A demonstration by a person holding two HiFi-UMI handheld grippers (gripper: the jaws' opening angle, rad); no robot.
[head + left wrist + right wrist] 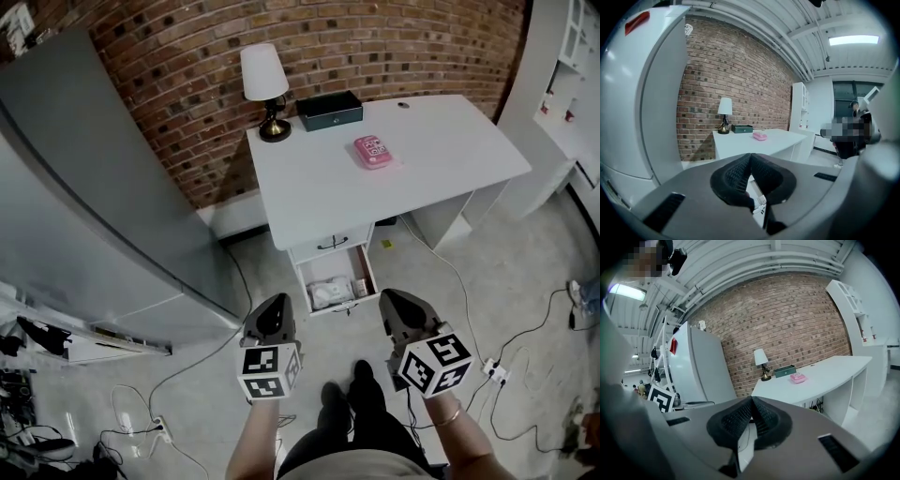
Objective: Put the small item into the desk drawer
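Gaping drawer (pixel 342 307) — grippers (pixel 274 302) (pixel 396 298) pinched, empty

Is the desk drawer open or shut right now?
Open: the lower drawer is pulled out from under the desk, with pale contents visible inside.
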